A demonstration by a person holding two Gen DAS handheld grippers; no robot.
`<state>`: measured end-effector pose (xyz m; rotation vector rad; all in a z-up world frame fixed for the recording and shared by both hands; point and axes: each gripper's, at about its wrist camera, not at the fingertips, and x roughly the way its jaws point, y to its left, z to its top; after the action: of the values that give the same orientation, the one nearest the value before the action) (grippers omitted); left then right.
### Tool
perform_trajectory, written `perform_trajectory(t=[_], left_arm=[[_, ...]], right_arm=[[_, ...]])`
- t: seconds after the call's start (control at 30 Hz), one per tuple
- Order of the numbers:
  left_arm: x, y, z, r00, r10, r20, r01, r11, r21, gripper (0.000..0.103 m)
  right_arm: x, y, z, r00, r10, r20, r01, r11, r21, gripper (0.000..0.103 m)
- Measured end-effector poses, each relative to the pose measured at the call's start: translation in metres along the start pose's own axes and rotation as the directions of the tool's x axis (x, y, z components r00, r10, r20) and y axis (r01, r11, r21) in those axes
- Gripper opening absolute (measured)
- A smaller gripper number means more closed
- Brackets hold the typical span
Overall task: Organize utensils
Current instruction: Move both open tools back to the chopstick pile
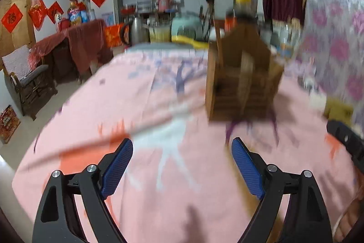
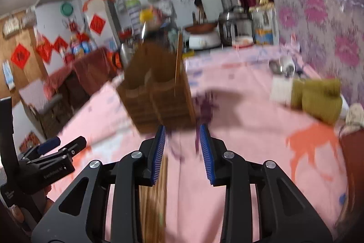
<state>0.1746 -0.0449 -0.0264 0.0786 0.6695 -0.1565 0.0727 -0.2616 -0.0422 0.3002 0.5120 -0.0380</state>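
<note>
From the left wrist we see our left gripper (image 1: 182,152) with its blue-padded jaws spread wide and nothing between them, hanging over the pink patterned bedspread (image 1: 159,106). The brown slatted wooden utensil holder (image 1: 243,81) stands ahead and a little to the right, well apart from the fingertips. The picture is smeared, so we cannot tell what the holder contains. At the right edge a black part of our right gripper (image 1: 348,145) shows.

From the right wrist, the right gripper's jaws stand partly apart. A blurred light-wood strip (image 2: 152,204) lies under the left finger; we cannot tell whether it touches the pad, and no pinch shows. The holder sits just beyond the fingertips, tilted in the fisheye. An olive-green and white cloth bundle (image 2: 314,97) rests to the right.

We judge the risks to be these: reaching through blur, we could knock the holder over on soft bedding, or snag the fabric with a pad; the two grippers, near each other, might also collide.
</note>
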Motion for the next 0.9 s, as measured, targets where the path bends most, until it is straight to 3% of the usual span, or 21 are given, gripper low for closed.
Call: perform_trajectory(t=[0.13, 0.27, 0.33, 0.4, 0.53, 0.63, 0.8, 0.9], left_arm=[[0.006, 0.004, -0.050, 0.996, -0.005, -0.088, 0.008, 1.000, 0.027, 0.089], [0.009, 0.005, -0.097, 0.988, 0.042, -0.149, -0.027, 0.994, 0.102, 0.090], [0.001, 0.010, -0.103, 0.992, 0.052, -0.114, -0.041, 0.995, 0.094, 0.098], [0.001, 0.012, -0.104, 0.991, 0.036, -0.129, -0.026, 0.996, 0.082, 0.098], [0.007, 0.020, -0.103, 0.988, -0.015, -0.155, 0.019, 1.000, 0.022, 0.099], [0.005, 0.018, -0.099, 0.987, -0.007, -0.160, 0.011, 1.000, 0.025, 0.097], [-0.020, -0.004, -0.101, 0.983, -0.142, -0.119, 0.153, 0.983, 0.097, 0.097], [-0.033, -0.027, -0.106, 0.962, -0.244, -0.121, 0.263, 0.947, 0.184, 0.097]], right_arm=[[0.003, 0.002, -0.032, 0.997, -0.008, -0.072, 0.006, 0.999, -0.032, 0.040], [0.001, -0.001, -0.055, 0.991, -0.019, -0.130, 0.013, 0.999, -0.047, 0.041], [-0.006, -0.003, -0.064, 0.989, -0.011, -0.144, 0.004, 0.999, -0.049, 0.046], [-0.008, -0.006, -0.073, 0.986, -0.011, -0.164, 0.000, 0.998, -0.063, 0.059], [-0.005, -0.009, -0.093, 0.975, -0.041, -0.220, 0.019, 0.995, -0.102, 0.060], [-0.006, -0.014, -0.092, 0.974, -0.041, -0.222, 0.023, 0.996, -0.082, 0.060], [-0.004, -0.019, -0.092, 0.973, -0.043, -0.225, 0.031, 0.998, -0.058, 0.065], [-0.006, -0.028, -0.089, 0.975, -0.063, -0.212, 0.061, 0.998, -0.017, 0.065]])
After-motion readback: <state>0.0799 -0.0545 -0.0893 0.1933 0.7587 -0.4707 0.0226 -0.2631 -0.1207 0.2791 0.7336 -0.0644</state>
